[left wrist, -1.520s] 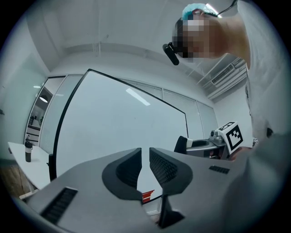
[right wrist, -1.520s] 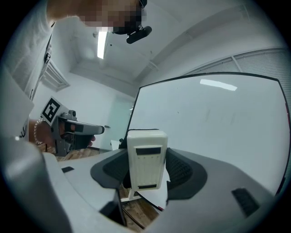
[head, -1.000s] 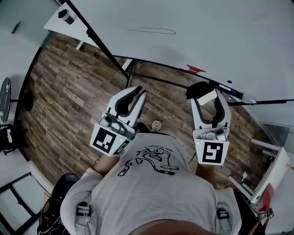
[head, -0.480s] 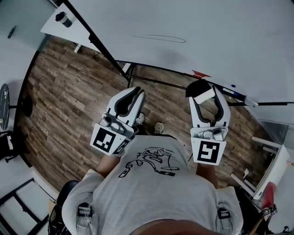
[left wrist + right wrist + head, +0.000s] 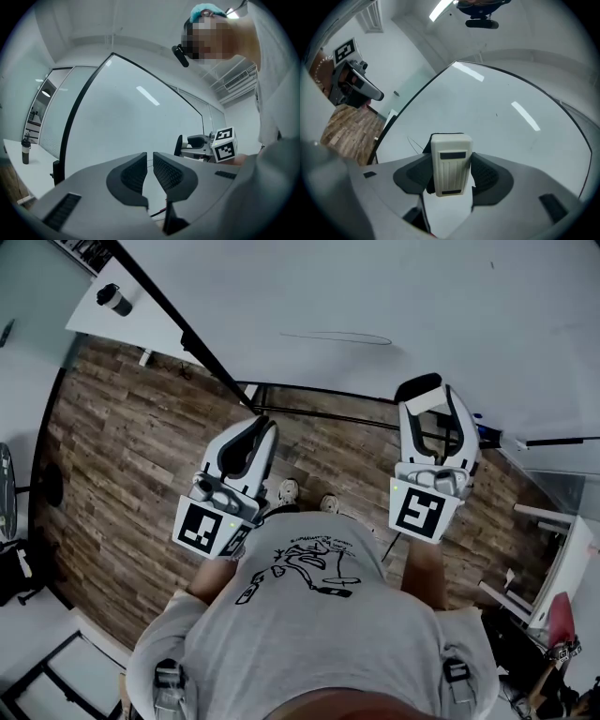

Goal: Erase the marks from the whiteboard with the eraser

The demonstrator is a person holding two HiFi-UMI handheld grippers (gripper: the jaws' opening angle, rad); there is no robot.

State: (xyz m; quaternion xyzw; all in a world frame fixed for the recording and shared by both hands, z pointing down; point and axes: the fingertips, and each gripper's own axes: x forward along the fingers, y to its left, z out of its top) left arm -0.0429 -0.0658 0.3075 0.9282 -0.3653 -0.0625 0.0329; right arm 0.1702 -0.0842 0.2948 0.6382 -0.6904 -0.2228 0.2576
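Eraser [image 5: 450, 161] clamped upright between the jaws of the right gripper [image 5: 429, 401], held up near the whiteboard [image 5: 394, 296], thin curved mark [image 5: 337, 337] noted on the board to its left, left gripper [image 5: 149, 165] held lower, jaws drawn together to a slit, nothing gripped.

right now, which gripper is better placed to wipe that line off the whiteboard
Right gripper: its jaws hold the eraser, close to the line on the whiteboard. The left gripper is shut, empty and farther off.
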